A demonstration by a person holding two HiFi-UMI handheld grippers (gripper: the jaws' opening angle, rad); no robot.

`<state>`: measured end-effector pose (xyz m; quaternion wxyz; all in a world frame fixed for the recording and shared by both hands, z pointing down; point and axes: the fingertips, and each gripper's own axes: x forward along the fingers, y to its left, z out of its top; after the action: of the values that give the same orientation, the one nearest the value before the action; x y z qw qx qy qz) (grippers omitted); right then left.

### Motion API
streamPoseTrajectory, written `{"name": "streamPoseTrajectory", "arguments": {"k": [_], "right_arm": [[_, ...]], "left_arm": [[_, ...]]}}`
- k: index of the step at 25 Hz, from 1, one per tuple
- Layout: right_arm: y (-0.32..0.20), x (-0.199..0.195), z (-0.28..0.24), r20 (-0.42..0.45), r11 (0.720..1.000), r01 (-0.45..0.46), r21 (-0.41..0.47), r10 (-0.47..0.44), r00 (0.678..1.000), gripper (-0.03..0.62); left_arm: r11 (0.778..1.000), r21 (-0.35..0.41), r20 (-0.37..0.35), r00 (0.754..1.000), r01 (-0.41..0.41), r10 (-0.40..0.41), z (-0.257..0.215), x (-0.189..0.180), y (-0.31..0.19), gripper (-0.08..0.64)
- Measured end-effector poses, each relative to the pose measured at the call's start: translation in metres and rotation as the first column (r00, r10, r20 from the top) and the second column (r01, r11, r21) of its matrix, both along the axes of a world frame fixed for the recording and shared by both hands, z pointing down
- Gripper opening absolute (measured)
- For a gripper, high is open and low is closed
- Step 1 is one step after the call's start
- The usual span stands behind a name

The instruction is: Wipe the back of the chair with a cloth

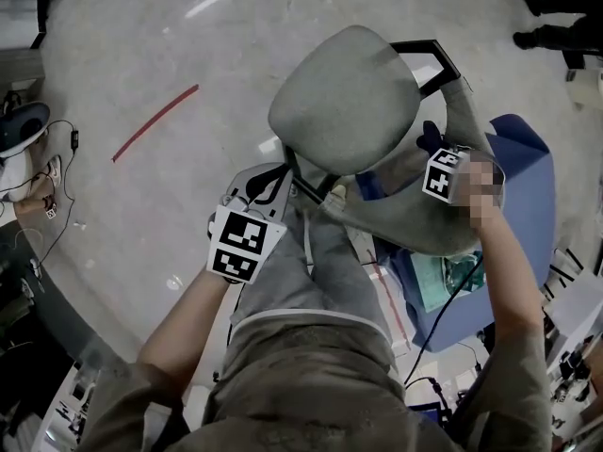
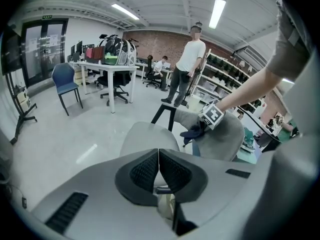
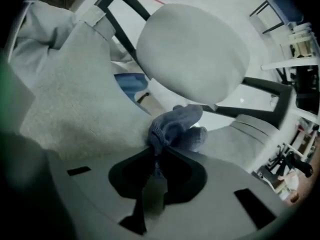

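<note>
I have one blue cloth (image 3: 175, 126), bunched up and pinched tight between the closed jaws of my right gripper (image 3: 154, 154). It rests against the grey chair back (image 3: 75, 99), just beside the one round seat (image 3: 195, 49). My left gripper (image 2: 159, 159) has its jaws pressed together on nothing, low by the seat. The pale polished floor (image 1: 122, 55) carries one red tape strip (image 1: 155, 121). White desks (image 2: 107, 66) stand beyond.

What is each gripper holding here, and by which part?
Right gripper: blue cloth, pinched at one bunched end. Left gripper: jaws shut together on nothing.
</note>
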<state>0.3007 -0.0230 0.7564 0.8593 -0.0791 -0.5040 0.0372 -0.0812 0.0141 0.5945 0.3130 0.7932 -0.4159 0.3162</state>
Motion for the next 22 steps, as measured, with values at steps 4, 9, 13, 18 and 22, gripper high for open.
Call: {"name": "streamPoseTrajectory", "arguments": {"k": [4,9,13,18,22], "right_arm": [[0.095,-0.047,0.019,0.086,0.967,-0.107,-0.232,0.131,0.988,0.063],[0.16,-0.143,0.009,0.251,0.884,-0.214,-0.416,0.337,0.907,0.061],[0.163,-0.228,-0.011,0.449,0.832,-0.241,-0.499,0.486,0.75,0.061],[0.161,-0.204,0.014,0.381,0.808,-0.279,-0.518,0.51,0.771,0.061],[0.148,-0.143,0.031,0.24,0.843,-0.302,-0.446,0.438,0.866,0.061]], "left_arm": [[1.0,-0.017,0.006,1.0,0.003,-0.003,0.005,-0.004,0.005,0.018],[1.0,-0.025,0.012,1.0,-0.003,0.004,0.01,-0.001,0.007,0.018],[1.0,-0.021,0.009,1.0,-0.007,0.007,0.007,0.002,0.004,0.018],[1.0,-0.024,0.011,1.0,-0.01,0.011,0.009,0.002,0.004,0.018],[0.999,-0.036,0.018,1.0,-0.008,0.009,0.012,-0.003,0.005,0.018]]}}
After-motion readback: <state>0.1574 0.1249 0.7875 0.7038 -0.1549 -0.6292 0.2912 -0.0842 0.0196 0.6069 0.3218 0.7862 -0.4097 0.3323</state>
